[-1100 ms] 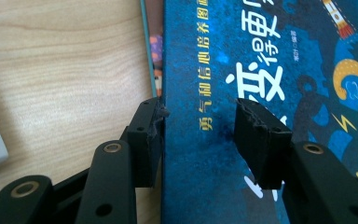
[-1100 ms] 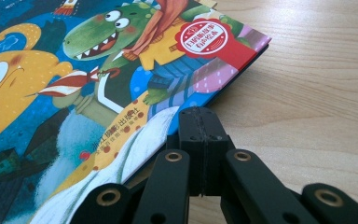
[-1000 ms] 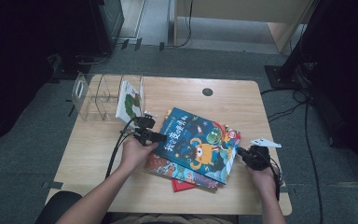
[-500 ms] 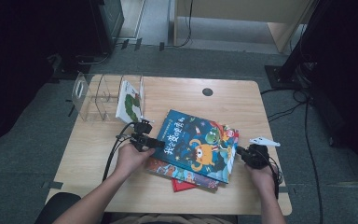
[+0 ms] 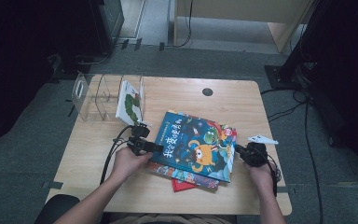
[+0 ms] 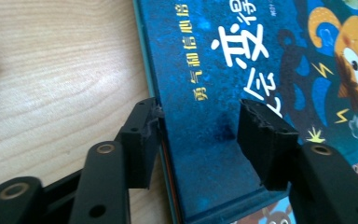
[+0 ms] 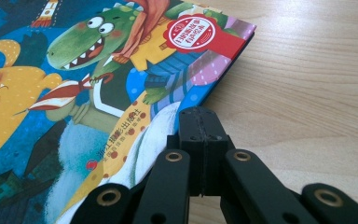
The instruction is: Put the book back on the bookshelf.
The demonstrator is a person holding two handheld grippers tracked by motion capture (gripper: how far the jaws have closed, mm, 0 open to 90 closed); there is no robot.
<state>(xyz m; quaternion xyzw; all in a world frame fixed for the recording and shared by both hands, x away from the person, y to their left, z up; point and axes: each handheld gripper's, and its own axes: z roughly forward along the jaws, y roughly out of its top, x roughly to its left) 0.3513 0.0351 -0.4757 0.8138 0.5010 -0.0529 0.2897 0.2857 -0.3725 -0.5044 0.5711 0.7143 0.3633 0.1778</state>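
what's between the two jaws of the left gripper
The spine edge of the blue picture book lies between the open jaws of the left gripper, as the left gripper view shows; the pads stand clear of it.

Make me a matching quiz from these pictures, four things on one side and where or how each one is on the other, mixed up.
1. blue book
2. left gripper
3. right gripper
4. clear rack

a. jaws shut, at the book's right edge
b. far left of the table, one book standing in it
c. top of the stack
d. jaws apart, astride the book's left edge

Pairs: 1-c, 2-d, 3-a, 4-b
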